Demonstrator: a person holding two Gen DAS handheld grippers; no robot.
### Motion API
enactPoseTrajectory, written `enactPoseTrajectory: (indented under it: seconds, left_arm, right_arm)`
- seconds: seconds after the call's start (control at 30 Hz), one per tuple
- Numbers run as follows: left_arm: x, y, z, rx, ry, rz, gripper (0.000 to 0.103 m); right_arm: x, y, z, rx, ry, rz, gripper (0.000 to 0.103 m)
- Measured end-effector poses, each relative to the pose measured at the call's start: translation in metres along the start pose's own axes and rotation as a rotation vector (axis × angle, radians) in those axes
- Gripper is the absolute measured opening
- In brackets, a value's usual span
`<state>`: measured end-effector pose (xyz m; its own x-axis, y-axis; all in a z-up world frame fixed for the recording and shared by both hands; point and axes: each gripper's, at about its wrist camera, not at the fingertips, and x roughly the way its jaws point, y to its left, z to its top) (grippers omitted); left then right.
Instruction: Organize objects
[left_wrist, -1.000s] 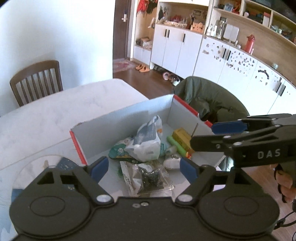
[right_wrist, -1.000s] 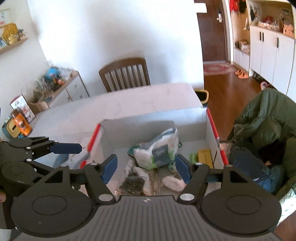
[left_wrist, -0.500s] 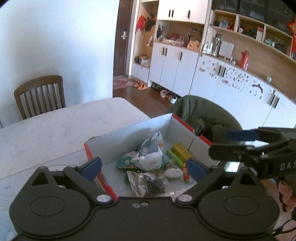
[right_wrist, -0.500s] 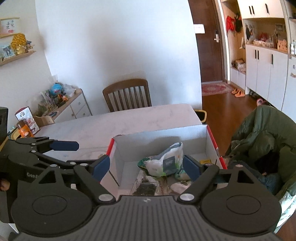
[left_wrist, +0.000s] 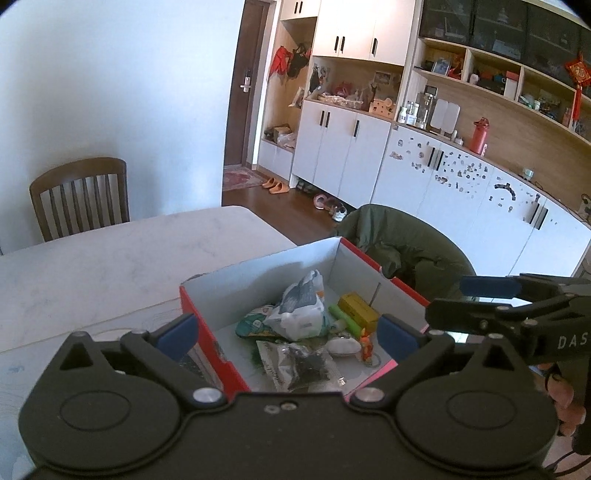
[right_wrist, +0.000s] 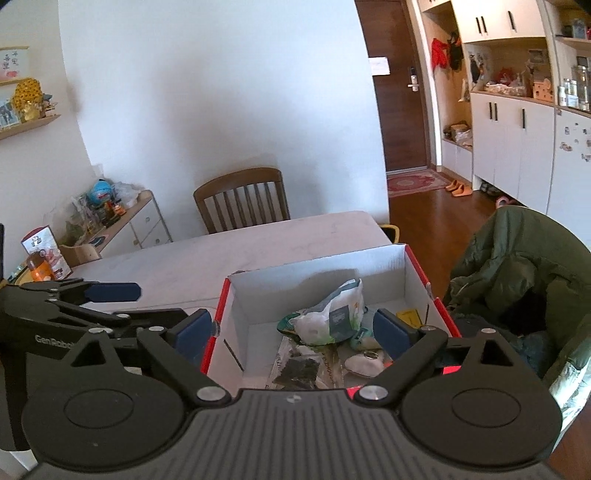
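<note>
Both the left gripper (left_wrist: 286, 334) and the right gripper (right_wrist: 293, 330) hang spread and empty above the box (right_wrist: 314, 271) near the surface (left_wrist: 110, 254) edge. Its 1 loose bag (left_wrist: 301, 314) could snag or spill if pinched carelessly.

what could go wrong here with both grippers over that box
Both the left gripper and the right gripper are open and empty, close together over the red-edged box; they might collide. The white bag lies over other items, so a grab may drag neighbours along.
</note>
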<state>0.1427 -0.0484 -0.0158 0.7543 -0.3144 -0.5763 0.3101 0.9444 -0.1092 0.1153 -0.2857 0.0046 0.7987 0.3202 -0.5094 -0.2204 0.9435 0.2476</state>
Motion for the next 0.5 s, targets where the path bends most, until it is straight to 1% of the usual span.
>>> enactPoseTrajectory:
  seconds: [0.07,0.13,0.5]
  left_arm:
    - [-0.004,0.002,-0.002,0.003,-0.014,0.015,0.103]
    - [-0.008,0.004,-0.003,-0.001,-0.025,0.008,0.103]
    - [-0.011,0.013,-0.011,-0.015,-0.012,-0.011,0.102]
  right_arm:
    - [-0.001,0.001,-0.003,0.005,-0.003,-0.009,0.095]
    - [0.0,0.002,-0.006,0.013,-0.003,-0.013,0.095]
    - [-0.001,0.012,-0.018,0.04,0.007,-0.036,0.095]
